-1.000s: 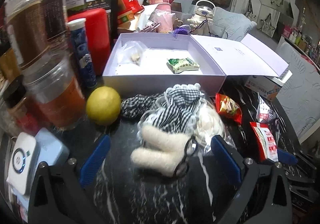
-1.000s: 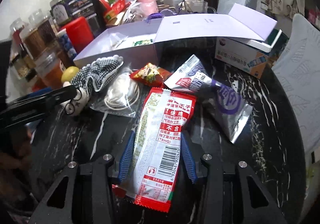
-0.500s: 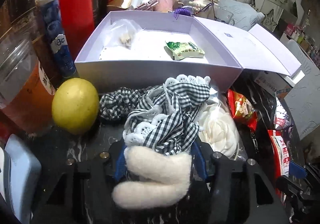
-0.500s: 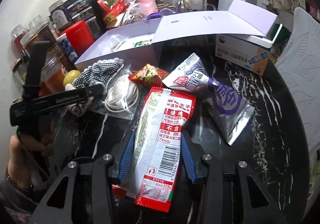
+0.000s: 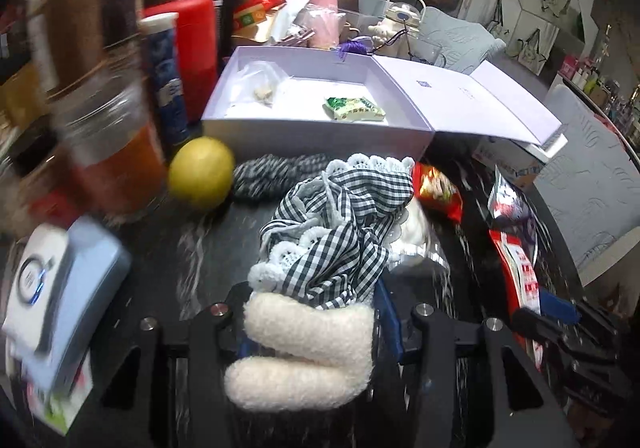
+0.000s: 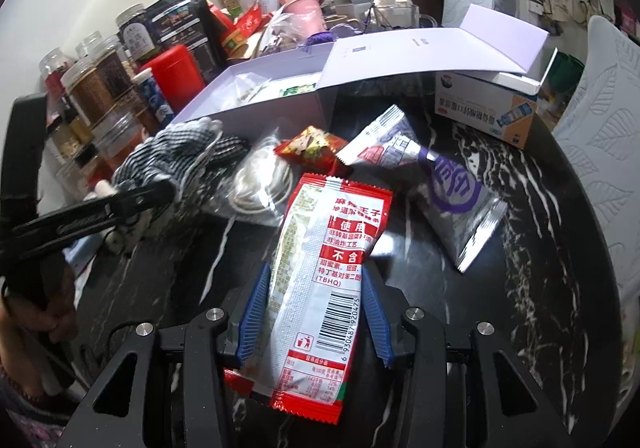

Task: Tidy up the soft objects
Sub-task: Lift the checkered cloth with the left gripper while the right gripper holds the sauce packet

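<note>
The right claw grips a red-and-white snack packet printed "TBHQ", while the left claw, just closed, clamps a fluffy white gingham-dressed toy.

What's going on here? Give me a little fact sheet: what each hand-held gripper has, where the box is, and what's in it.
left hand-held gripper: jaws have just been closing, now clamped on the woolly doll in a checked dress
right hand-held gripper: shut on a red and white snack packet
box: lavender, lid open, behind the doll
in the box: green packet, clear bag
beside the doll: yellow fruit
surface: black marbled table
</note>
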A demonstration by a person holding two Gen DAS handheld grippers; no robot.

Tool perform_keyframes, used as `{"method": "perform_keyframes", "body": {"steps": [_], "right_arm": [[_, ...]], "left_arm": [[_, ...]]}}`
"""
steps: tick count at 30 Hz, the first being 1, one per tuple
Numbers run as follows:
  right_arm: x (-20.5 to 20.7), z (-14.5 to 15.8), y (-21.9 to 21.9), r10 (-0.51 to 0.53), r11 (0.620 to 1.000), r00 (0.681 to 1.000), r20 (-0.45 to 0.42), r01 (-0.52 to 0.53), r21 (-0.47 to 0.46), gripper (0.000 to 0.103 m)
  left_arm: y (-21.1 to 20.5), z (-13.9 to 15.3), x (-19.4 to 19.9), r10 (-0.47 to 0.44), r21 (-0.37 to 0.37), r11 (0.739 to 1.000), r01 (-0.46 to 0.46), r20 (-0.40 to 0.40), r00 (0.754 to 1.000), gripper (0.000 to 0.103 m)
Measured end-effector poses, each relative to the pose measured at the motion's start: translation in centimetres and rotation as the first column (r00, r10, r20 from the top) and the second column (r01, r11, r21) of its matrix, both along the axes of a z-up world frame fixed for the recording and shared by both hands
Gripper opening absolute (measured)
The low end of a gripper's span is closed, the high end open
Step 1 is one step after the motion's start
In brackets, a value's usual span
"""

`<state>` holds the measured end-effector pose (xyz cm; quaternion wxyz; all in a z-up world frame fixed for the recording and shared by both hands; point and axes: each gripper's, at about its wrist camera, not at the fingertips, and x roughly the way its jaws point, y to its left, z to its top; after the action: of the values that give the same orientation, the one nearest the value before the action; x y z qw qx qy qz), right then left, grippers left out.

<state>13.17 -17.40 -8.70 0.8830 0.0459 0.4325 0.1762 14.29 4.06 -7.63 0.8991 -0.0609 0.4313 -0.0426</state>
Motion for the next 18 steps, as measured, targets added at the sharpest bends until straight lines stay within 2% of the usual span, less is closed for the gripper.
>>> {"method": "perform_keyframes", "body": {"steps": [7,13,18], "right_arm": [[-2.1,0.1,0.3,0.045,0.999,0.999,0.019,-0.046,0.007,0.045],[-3.3,-0.1,0.6,0.081,0.997,0.997,0.017,-0.081,-0.002,0.045],[-3.5,-0.6,0.5,0.095,0.995,0.995,-0.005,-0.095,-0.005,0.045]], "left_arm": [[0.6,0.0,-4.2,0.052,0.007,0.999,-0.051,-0.008,0.999,0.048],[0.0,-1.1,-5.8,0.065,0.005,0.998,-0.065,-0.039,0.997,0.048],[-0.5,-2.6,-5.9,0.063,0.032,0.998,-0.061,-0.08,0.995,0.048]]}}
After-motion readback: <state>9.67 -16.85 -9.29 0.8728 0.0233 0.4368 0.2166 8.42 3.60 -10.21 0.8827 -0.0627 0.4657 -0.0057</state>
